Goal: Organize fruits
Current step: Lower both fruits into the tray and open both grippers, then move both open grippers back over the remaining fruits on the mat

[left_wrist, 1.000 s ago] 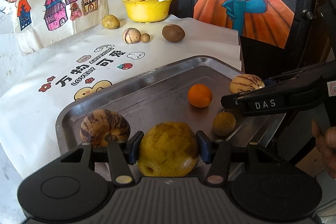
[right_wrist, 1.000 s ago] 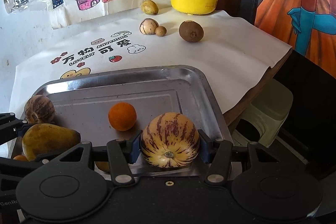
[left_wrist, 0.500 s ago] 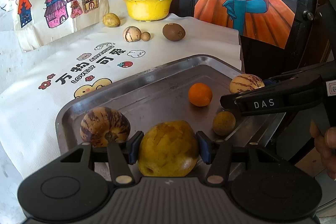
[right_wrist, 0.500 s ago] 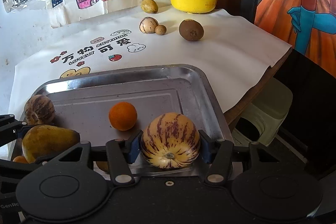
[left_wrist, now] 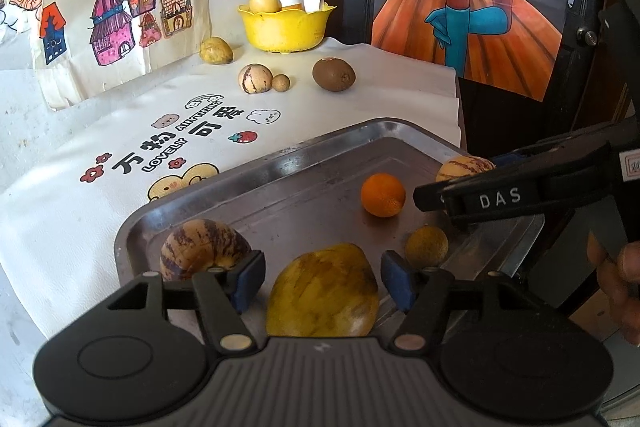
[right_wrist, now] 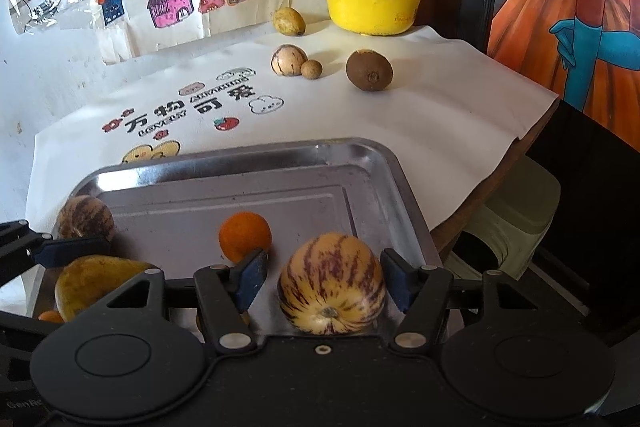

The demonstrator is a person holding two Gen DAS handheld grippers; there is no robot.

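- Nearest my left camera, at 6 o'clock, the left gripper (left_wrist: 323, 281) stands wide, its blue pads clear on both sides of the yellow-brown mottled mango (left_wrist: 323, 293) lying on the steel tray (left_wrist: 304, 163).
- Over on the right wrist view, the right gripper (right_wrist: 323, 281) is likewise spread, with gaps either side of the cream purple-striped pepino melon (right_wrist: 331, 285) sitting near the tray's right edge.
- I judge both fruits set down and let go; the next move calls for backing each tool straight off without nudging them.
- Further in: a small orange citrus (left_wrist: 383, 195) at 1 o'clock, a dull yellow-green round fruit (left_wrist: 426, 247), and a second striped melon (left_wrist: 204, 247) at 10 o'clock.
- Beyond, loose fruit waits on the white printed cloth (left_wrist: 120, 131): brown kiwi (left_wrist: 334, 74), others near the yellow plastic bowl (left_wrist: 286, 29).
- Both fruits' undersides are hidden by the gripper bodies, so contact with the tray is my guess.
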